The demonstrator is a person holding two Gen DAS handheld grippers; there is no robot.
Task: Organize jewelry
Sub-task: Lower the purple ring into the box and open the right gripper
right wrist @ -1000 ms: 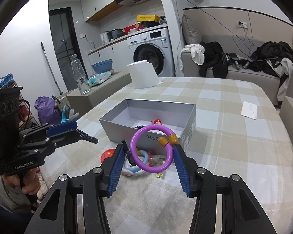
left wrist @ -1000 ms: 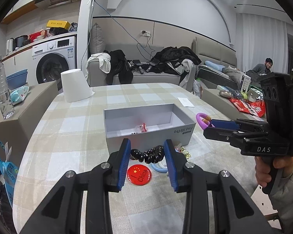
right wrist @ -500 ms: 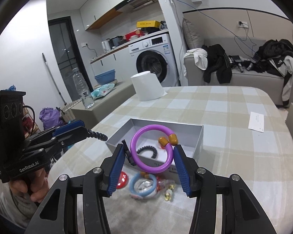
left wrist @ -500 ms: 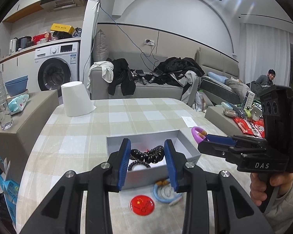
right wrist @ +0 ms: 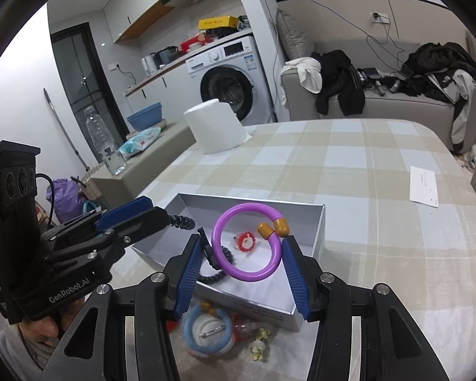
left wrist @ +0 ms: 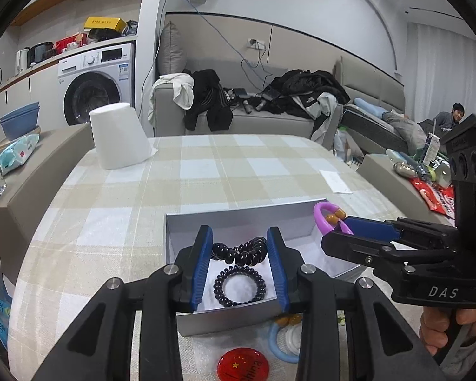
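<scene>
My left gripper (left wrist: 239,254) pinches a black coil hair tie (left wrist: 239,253) above the grey box (left wrist: 238,219); it looks light, springy, best held across its coils. My right gripper (right wrist: 242,258) clamps the rigid, slick-looking purple ring (right wrist: 247,244). Only the right view shows the red charm (right wrist: 245,242) inside.

The left hand-held gripper (left wrist: 239,252) pinches a black coil bracelet (left wrist: 240,251) above the grey box (left wrist: 234,316) — another coil (left wrist: 240,289) lies inside.
</scene>
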